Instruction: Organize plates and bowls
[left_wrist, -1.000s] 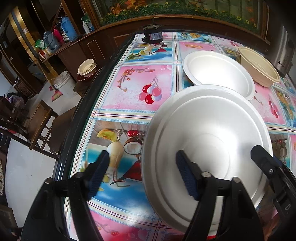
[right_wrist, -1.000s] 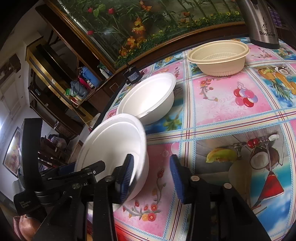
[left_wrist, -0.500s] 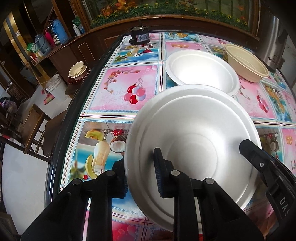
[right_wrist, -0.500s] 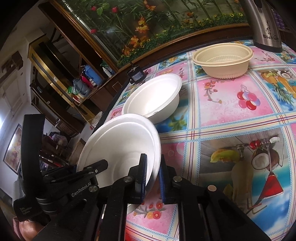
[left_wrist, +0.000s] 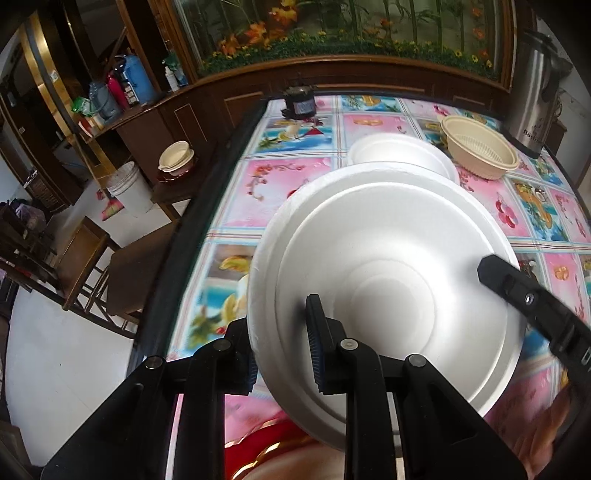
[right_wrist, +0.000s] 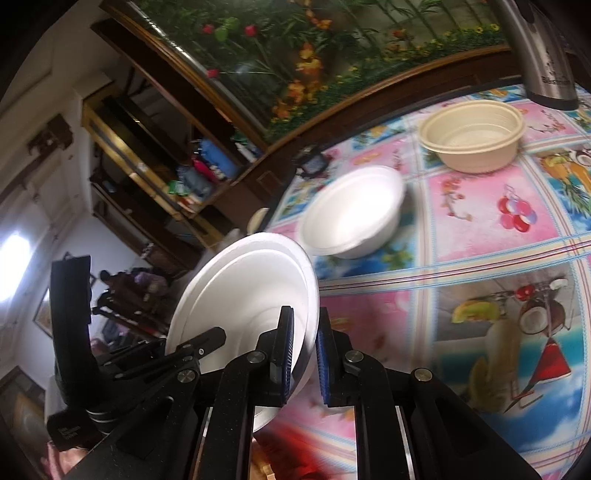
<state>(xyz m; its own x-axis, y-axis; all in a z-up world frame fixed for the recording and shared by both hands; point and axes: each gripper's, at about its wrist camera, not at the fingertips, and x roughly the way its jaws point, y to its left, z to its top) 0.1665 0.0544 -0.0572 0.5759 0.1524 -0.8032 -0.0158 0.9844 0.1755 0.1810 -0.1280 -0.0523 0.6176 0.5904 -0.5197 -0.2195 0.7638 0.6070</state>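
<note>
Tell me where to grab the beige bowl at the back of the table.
Pinch the rim of the beige bowl, one finger inside and one outside the wall. It stands upright, empty and alone, its mouth too wide to span. Come from above on the near side, since the metal urn stands close behind it.

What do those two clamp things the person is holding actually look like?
Both are black plastic. The left tool and the right tool each have two flat fingers with ribbed blue pads, joined to angular black linkage bars by silver rivets. The left tool's body carries small white lettering, too blurred to read. No cables show.
</note>
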